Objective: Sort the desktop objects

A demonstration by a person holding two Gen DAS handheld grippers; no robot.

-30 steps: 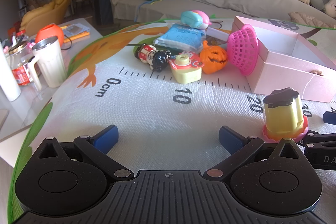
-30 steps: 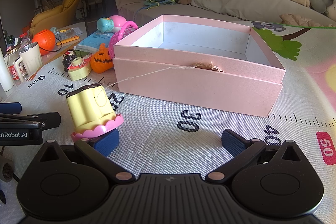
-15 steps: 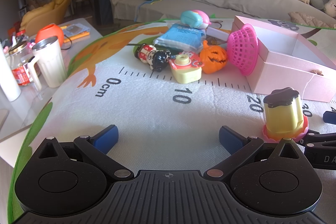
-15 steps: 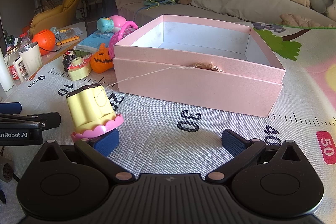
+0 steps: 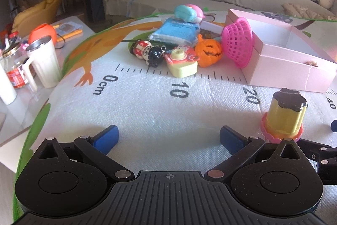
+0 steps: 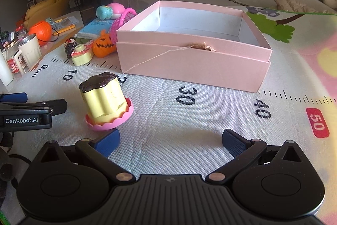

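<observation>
Two grippers are hovering low over a printed ruler mat (image 5: 147,111), both with jaws spread wide and holding nothing. The left gripper (image 5: 168,137) is pointing across bare mat near the 10 mark. The right gripper (image 6: 170,137) is sitting before the 30 mark, facing the pink box (image 6: 193,60).

The pudding toy (image 6: 105,98), yellow with a dark glazed top and a pink scalloped base, is standing on the mat just ahead of the right gripper's left fingertip (image 6: 107,138), tilted slightly in that view; whether the two are touching cannot be told. In the left wrist view the same toy (image 5: 284,115) is appearing just to the right of that gripper's right finger.

The pink box is lying open, and its visible interior is showing only white walls. A thin thread is running from a frayed spot on its front wall down towards the mat.

A cluster of items is resting left of the box: a pink mesh basket (image 5: 238,41) leaning against the box's side wall, an orange pumpkin toy (image 5: 208,52), a yellow toy camera (image 5: 182,65), a small doll figure (image 5: 147,52), a blue tissue pack (image 5: 177,31), and a teal-and-pink toy (image 5: 188,13) behind it.

A white mug (image 5: 45,64) is standing off the mat at the left.
</observation>
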